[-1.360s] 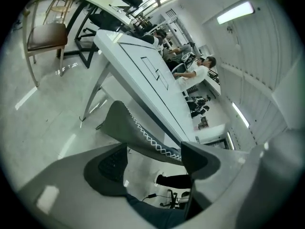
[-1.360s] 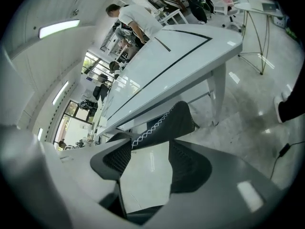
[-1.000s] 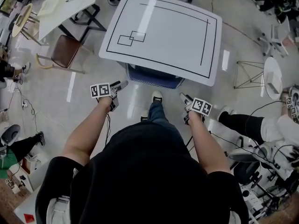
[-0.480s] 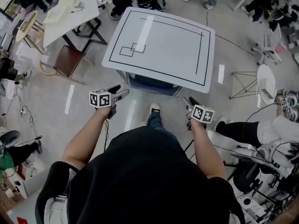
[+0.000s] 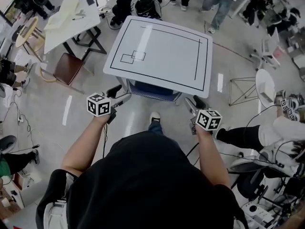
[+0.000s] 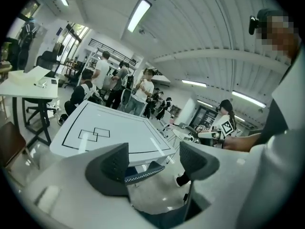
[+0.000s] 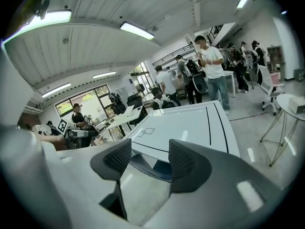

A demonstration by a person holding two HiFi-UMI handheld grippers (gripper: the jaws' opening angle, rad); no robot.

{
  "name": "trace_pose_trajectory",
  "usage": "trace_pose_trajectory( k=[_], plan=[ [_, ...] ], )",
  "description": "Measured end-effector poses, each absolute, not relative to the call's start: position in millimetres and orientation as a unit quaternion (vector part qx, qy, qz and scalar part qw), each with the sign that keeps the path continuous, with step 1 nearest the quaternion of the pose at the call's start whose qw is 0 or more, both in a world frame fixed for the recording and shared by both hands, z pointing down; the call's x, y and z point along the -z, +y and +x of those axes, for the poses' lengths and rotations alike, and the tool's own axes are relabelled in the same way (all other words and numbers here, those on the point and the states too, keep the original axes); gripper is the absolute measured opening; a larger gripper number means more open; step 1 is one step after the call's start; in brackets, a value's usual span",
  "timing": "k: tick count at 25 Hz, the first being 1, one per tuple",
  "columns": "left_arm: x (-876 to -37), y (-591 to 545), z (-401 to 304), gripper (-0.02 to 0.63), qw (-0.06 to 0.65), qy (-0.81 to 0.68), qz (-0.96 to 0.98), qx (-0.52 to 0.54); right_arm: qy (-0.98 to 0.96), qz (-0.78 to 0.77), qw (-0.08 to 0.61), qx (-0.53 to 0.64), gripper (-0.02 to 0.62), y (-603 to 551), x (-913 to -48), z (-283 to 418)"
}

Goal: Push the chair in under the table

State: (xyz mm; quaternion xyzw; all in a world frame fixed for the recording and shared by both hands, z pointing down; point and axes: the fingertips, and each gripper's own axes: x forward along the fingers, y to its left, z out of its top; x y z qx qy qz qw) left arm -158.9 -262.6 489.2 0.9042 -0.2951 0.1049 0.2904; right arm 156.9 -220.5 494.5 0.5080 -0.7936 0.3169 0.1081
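Note:
A white table with black lines stands ahead of me. The blue chair sits tucked under its near edge, only the seat back's rim showing. My left gripper hangs in the air left of the chair, apart from it, open and empty. My right gripper is held right of the chair, also open with nothing between its fingers. In the left gripper view the chair shows through the gap of the left gripper. The right gripper view frames the chair between the jaws of the right gripper.
A brown chair and another white table stand at the left. Several people are beyond the table. A wire-frame stand and a seated person's leg are at the right. My shoe rests on the floor before the chair.
Both grippers have risen and rolled, their marker cubes now turned more upward. The head view has lifted, so the table and chair look smaller and farther away.

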Motion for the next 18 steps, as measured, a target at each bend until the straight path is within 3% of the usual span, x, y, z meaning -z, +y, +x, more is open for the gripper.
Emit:
trace_pose_trajectory(
  k=[9, 18],
  plan=[
    [-435.5, -256.7, -161.9, 0.451, 0.242, -0.295, 0.921, -0.076, -0.815, 0.517, 0.082, -0.249, 0.275, -214.5, -420.5, 143.2],
    [-420.6, -251.4, -169.2, 0.443, 0.223, -0.299, 0.925, -0.067, -0.816, 0.527, 0.08, -0.221, 0.275, -203.7, -398.8, 143.9]
  ],
)
